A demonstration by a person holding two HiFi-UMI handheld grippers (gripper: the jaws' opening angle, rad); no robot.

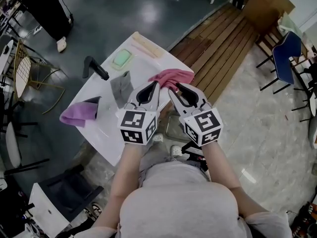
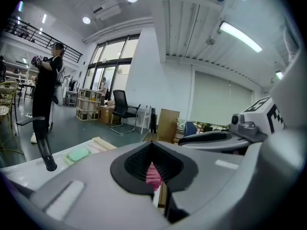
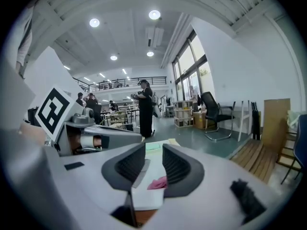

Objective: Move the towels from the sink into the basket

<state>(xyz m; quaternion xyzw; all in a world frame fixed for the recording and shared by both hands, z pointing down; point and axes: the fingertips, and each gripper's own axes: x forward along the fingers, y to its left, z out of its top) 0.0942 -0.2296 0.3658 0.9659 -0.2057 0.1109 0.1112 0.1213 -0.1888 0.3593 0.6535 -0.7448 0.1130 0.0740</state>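
A pink towel [image 1: 173,77] lies bunched at the right edge of the white sink [image 1: 148,66], just past both grippers. It shows through the jaws in the left gripper view [image 2: 153,175] and the right gripper view [image 3: 158,182]. A grey towel [image 1: 121,87] lies flat in the middle, and a purple towel [image 1: 77,114] hangs over the left edge. My left gripper [image 1: 157,85] [image 2: 153,150] has its tips together and grips nothing that I can see. My right gripper [image 1: 175,88] [image 3: 153,157] is open beside it, with nothing between its pads. A wire frame [image 1: 171,130] below the grippers is mostly hidden.
A black faucet [image 1: 96,67] and a green sponge [image 1: 121,58] are at the sink's far side, next to a pale wooden block [image 1: 146,46]. Wooden decking [image 1: 223,48] and a blue chair [image 1: 287,53] are to the right. A person [image 2: 45,90] stands beyond the sink.
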